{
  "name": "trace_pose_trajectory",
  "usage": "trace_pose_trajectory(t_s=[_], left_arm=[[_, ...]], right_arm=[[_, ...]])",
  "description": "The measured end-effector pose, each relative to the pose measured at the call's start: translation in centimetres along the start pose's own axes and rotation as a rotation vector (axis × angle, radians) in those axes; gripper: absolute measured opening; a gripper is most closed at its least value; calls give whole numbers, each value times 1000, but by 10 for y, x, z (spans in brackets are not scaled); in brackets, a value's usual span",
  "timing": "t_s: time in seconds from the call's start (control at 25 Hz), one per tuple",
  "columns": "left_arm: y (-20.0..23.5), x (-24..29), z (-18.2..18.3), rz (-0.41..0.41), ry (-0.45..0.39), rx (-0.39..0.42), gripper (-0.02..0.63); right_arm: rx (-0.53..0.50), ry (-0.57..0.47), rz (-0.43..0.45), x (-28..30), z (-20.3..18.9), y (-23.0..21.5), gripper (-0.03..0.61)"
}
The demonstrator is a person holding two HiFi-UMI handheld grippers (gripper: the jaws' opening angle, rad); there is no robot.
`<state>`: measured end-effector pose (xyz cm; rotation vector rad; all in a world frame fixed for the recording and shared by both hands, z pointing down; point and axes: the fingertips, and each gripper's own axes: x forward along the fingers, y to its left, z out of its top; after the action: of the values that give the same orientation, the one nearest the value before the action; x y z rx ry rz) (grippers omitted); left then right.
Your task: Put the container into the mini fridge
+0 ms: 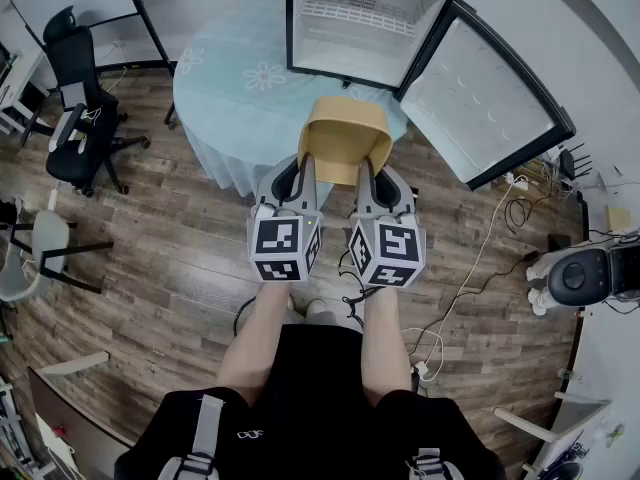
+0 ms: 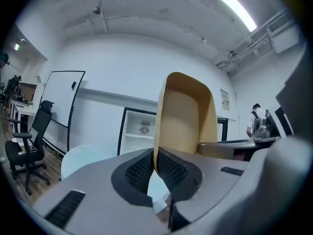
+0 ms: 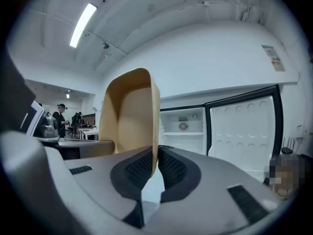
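Left gripper [image 1: 303, 171] and right gripper [image 1: 371, 175] were each clamped on opposite side walls of the tan container [image 1: 345, 133], held aloft, with the open mini fridge [image 1: 345, 40] at twelve o'clock. It looked light and thin-walled, likely flexible, so gripping both rims suited it.

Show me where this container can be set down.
Inside the open mini fridge, the compartment under the wire shelf looks bare. The table is also bare left of the fridge and in front of it. The open door crowds the right side.
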<state>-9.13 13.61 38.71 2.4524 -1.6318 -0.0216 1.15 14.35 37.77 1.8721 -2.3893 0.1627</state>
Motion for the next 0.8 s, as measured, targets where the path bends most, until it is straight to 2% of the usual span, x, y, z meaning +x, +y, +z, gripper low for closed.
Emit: trace_pose_trajectory(t_s=[0.32,0.8], left_arm=[[22,1,4,-11,-2,-8,12],[65,-9,3,5,6,22,15]], right_arm=[[0,-11,0,14,2,17,18],[18,-27,7,33,-7,57,28]])
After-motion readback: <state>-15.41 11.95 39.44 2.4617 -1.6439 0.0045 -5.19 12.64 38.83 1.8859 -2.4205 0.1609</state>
